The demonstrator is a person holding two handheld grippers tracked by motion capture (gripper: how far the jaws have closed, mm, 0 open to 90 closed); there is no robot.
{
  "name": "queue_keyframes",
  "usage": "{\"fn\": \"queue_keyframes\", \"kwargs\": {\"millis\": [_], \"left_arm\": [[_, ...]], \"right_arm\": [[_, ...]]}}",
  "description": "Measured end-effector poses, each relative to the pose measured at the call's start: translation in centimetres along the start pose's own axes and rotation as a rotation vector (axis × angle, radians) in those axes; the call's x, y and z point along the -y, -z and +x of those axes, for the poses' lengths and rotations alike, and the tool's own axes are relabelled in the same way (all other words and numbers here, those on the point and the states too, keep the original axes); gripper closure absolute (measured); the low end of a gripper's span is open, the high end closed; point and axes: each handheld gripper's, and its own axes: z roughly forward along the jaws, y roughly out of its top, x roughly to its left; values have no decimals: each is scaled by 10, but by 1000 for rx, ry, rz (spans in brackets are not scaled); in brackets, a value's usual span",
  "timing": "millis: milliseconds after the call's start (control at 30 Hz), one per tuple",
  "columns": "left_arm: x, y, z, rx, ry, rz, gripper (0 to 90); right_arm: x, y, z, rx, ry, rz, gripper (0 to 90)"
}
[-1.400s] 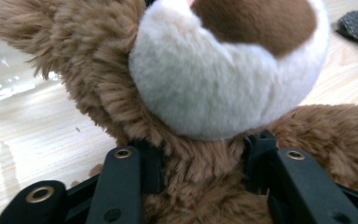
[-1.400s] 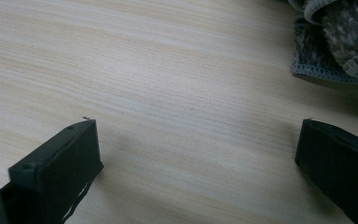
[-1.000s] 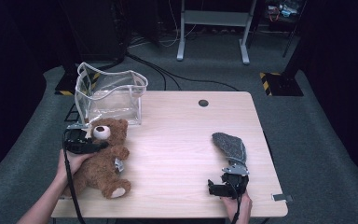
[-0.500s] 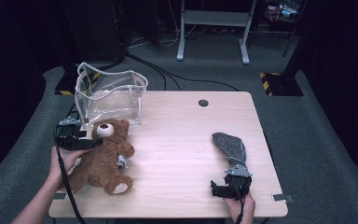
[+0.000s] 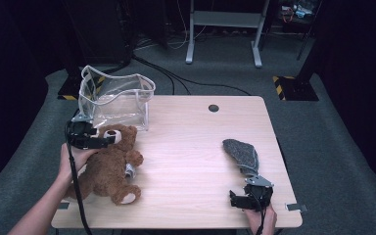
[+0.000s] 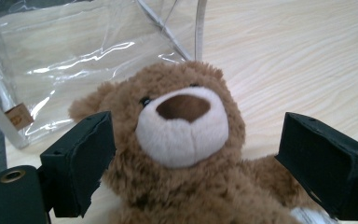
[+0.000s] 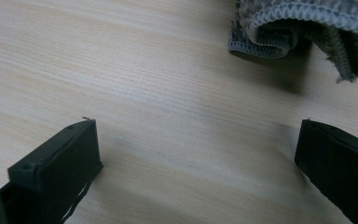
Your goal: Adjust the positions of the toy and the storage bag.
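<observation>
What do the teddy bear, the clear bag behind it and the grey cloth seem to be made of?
Teddy bear: brown plush, fuzzy matte pile, paler muzzle.
Clear bag: probably soft vinyl plastic; transparent, glossy, with creases and pale edging.
Grey cloth: looks like a knitted or terry textile, with a looped, stitched edge.

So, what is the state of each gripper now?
Left gripper: just opened, jaws astride the teddy bear, not pressing.
Right gripper: open, holding nothing.

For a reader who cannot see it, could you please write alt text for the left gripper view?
A brown teddy bear faces the camera between the open jaws of the left gripper. It lies on a light wooden table, with a clear plastic bag behind it.
</observation>
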Motion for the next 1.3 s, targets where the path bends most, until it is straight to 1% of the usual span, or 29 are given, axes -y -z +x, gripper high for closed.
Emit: {"fn": "queue_keyframes", "kwargs": {"millis": [133,167,200,267,367,400,433,500,533,567,600,633,667,700,733,767,800,833,867,1067,1100,1167,1300], "left_arm": [[-15,-2,-5,-16,-15,-11,75],[-15,-2,-5,-16,-15,-11,74],[-24,-2,-7,-30,-20,-38,71],[-35,1,-8,-38,-36,-64,74],[-55,2,-9,-43,-50,-97,80],[-62,2,-9,-41,-60,-97,85],[-68,1,-10,-47,-69,-107,87],[-80,-3,-10,-45,-84,-103,88],[-80,-3,-10,-45,-84,-103,87],[-91,-8,-10,-45,-93,-95,85],[-91,-8,-10,-45,-93,-95,80],[-96,-12,-10,-47,-90,-97,80],[-102,-15,-8,-37,-94,-90,74],[-109,-21,-8,-42,-96,-86,61],[-113,-24,-8,-37,-98,-81,59],[-117,-27,-8,-44,-110,-76,58],[-120,-31,-8,-41,-115,-78,57],[-124,-33,-8,-43,-135,-61,61],[-127,-37,-9,-51,-141,-60,58],[-145,-57,-8,-48,-151,-39,79],[-147,-61,-10,-53,-158,-47,86],[-151,-68,-12,-47,-165,-31,100],[-157,-78,-17,-55,-184,-11,129]], "right_arm": [[0,-1,-1,-6,-3,7,0],[0,-1,-1,-6,-3,7,0],[0,-1,-2,-7,-5,6,0],[0,-1,-2,-5,-2,7,0],[-1,-2,-1,-2,-9,3,0],[-1,-2,-1,-3,-10,3,0],[-1,-2,0,-2,-9,3,0],[0,-2,0,-2,-9,3,0],[0,-2,0,-2,-9,3,0],[0,-2,0,-2,-9,3,0],[0,-2,-1,-5,-4,5,0],[0,-2,-1,-5,-4,5,0],[0,-2,0,-2,-9,3,0],[0,-2,-1,-4,-4,5,0],[0,-1,-1,-6,5,8,0],[0,-1,-1,-6,4,8,0],[0,-1,-1,-6,4,7,0],[0,-1,-1,-6,0,10,0],[0,-1,-1,-6,1,9,0],[0,-1,-1,-6,5,7,0],[0,-1,-1,-7,0,9,0],[0,-1,-1,-7,1,7,0],[0,-1,-1,-7,2,6,0]]}}
